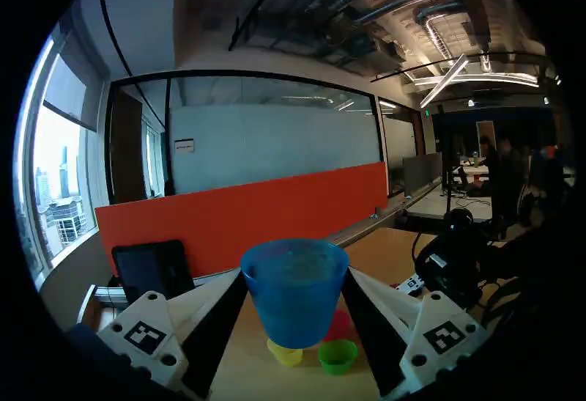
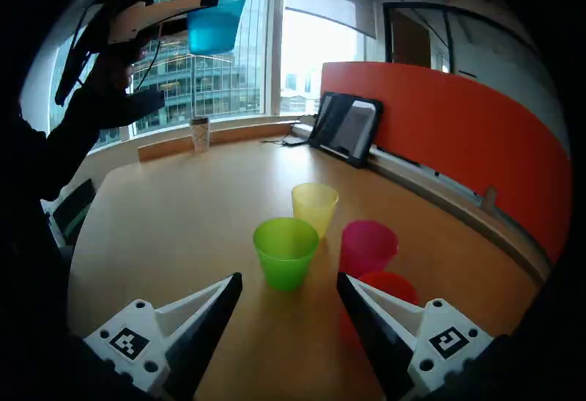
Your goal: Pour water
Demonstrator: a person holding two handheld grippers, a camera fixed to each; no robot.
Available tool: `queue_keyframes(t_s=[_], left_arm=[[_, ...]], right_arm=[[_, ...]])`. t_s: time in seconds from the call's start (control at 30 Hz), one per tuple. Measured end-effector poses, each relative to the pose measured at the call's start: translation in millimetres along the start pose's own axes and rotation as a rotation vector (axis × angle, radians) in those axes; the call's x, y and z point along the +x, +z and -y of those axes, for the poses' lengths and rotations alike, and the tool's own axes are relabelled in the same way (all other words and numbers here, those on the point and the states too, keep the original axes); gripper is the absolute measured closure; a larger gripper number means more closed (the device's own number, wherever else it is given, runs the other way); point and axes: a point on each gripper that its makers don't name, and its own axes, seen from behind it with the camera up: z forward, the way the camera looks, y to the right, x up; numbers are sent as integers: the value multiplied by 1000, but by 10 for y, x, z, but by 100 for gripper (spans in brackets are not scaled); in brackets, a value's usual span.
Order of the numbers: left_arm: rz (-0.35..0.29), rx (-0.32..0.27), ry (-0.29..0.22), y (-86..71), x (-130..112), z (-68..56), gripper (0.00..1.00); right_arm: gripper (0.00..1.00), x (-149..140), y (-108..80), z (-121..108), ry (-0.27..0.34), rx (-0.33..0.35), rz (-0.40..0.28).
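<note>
Left gripper view: a translucent blue cup (image 1: pixel 294 298) is held upright between the jaws of the left gripper (image 1: pixel 294 284), which are pressed against its two sides. The cup is lifted clear of the wooden tabletop (image 1: pixel 245 375). Below it, a yellow cup (image 1: pixel 285 353), a green cup (image 1: pixel 338 355) and a pink cup (image 1: pixel 338 324) are seen standing close together on the tabletop. An orange partition (image 1: pixel 242 218) is seen behind them, with a dark tablet (image 1: pixel 152 269) propped in front of it.

Right gripper view: the jaws of the right gripper (image 2: pixel 288 278) are spread wide, and nothing is held between them. Just beyond them the green cup is seen, with the yellow cup behind it and the pink cup to its right. A red cup (image 2: pixel 388 284) is partly hidden by one finger. At the upper left, the left gripper is held by a hand (image 2: pixel 110 71), with the blue cup carried well above the tabletop. Whether water is in the blue cup cannot be told.
</note>
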Motion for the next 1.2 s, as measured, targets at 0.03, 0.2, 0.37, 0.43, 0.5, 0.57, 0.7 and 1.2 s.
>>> queue_keyframes(t_s=[0.03, 0.2, 0.37, 0.43, 0.5, 0.57, 0.7, 1.2], left_arm=[[0, 1, 0, 0, 1, 2, 14], [1, 3, 2, -1, -5, 15, 14], [4, 4, 2, -1, -11, 19, 14], [5, 4, 0, 2, -14, 20, 14], [5, 3, -2, 7, -19, 24, 14], [6, 5, -2, 6, -28, 35, 14], [8, 8, 0, 1, -45, 58, 14], [11, 12, -2, -24, -38, 96, 14]], right_arm=[[0, 9, 27, 12, -1, 4, 1], [0, 49, 156, 61, -2, 23, 10], [0, 69, 278, 68, -6, 28, 25], [0, 69, 326, 64, -6, 27, 33], [0, 68, 371, 60, -6, 27, 41], [0, 70, 411, 56, -6, 28, 45], [0, 68, 498, 57, -4, 31, 54], [0, 7, 779, 15, -10, 16, 88]])
